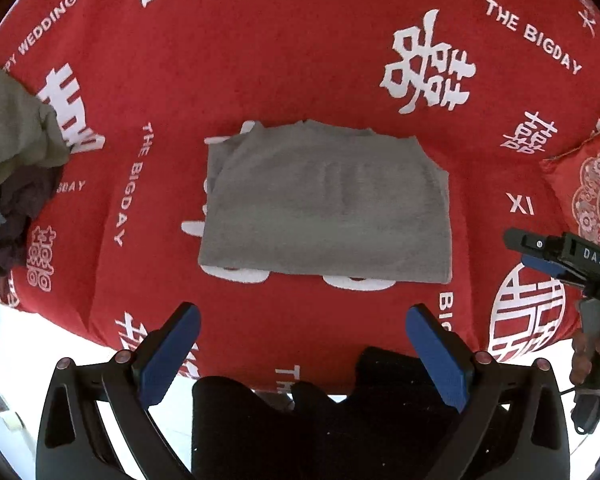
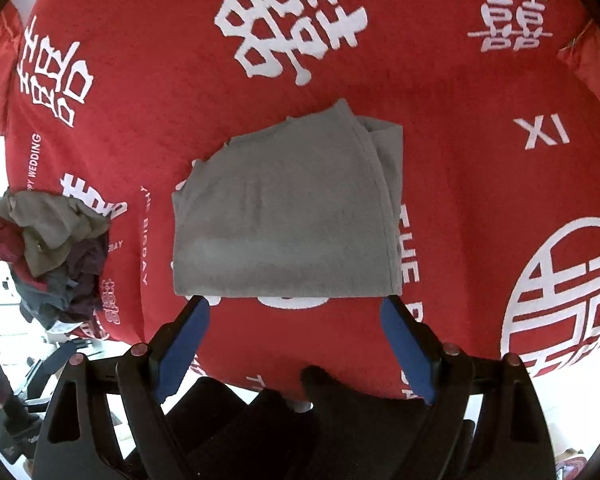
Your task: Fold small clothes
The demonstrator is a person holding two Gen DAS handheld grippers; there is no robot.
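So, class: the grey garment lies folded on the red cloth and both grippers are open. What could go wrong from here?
1. The folded grey garment shows loose layers at one edge; a one-layer pinch may undo it.
2. The right gripper might snag the red cloth.
3. The pile of clothes sits by the cloth's edge and may slip off.

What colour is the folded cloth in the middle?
Grey. The folded cloth shows best in the left wrist view, on the red sheet.

Folded garment [image 1: 324, 204] plain grey. Cover [image 1: 300, 60] beneath it bright red, printed with white double-happiness characters and white lettering. Heap of clothes [image 2: 56, 252] mixes olive, maroon, dark purple and slate; hand-held gripper pads [image 2: 184, 344] blue on black frames.
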